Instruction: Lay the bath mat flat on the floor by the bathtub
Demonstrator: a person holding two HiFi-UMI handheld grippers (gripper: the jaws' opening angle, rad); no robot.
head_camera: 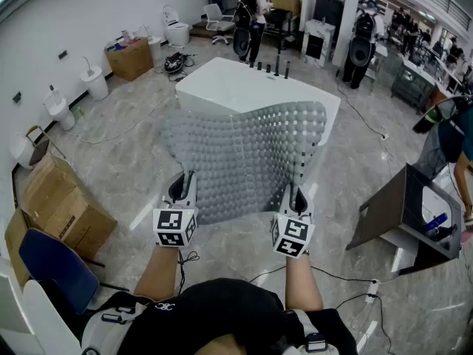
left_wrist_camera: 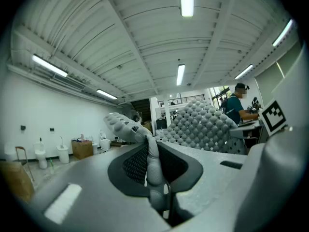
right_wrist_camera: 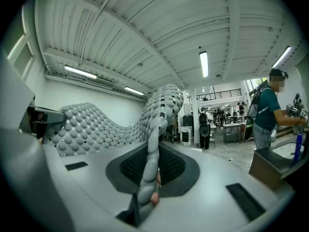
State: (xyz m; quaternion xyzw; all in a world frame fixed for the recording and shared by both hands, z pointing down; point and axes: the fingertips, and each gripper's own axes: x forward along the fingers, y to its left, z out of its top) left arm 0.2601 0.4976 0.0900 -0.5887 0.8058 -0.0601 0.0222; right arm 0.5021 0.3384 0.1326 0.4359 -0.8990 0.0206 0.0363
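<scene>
Mat [head_camera: 244, 157], grey and studded all over, is held up off the floor [head_camera: 126, 168] by its near edge, between the person and the tub [head_camera: 229, 87]. The left gripper [head_camera: 182, 189] clamps the near left corner and the right gripper [head_camera: 297, 198] the near right corner; each has its jaws pressed together on a pinch of the mat. In the left gripper view the left gripper [left_wrist_camera: 153, 166] has a fold of mat [left_wrist_camera: 203, 127] standing upright between its pads, and the rest billows away to the right. In the right gripper view the right gripper [right_wrist_camera: 148, 175] squeezes a thin upright strip of mat [right_wrist_camera: 96, 124], which rises and then sweeps off to the left in a wave. In the head view the mat bows upward in the middle, and its far edge covers the tub's near rim. The tub is white, with dark fittings on its far rim. Boxes [head_camera: 59, 205] sit on the floor at left, with a blue chair [head_camera: 55, 265] nearer the person. Another person [head_camera: 452, 146] stands at the right edge by an open cabinet [head_camera: 403, 213].
</scene>
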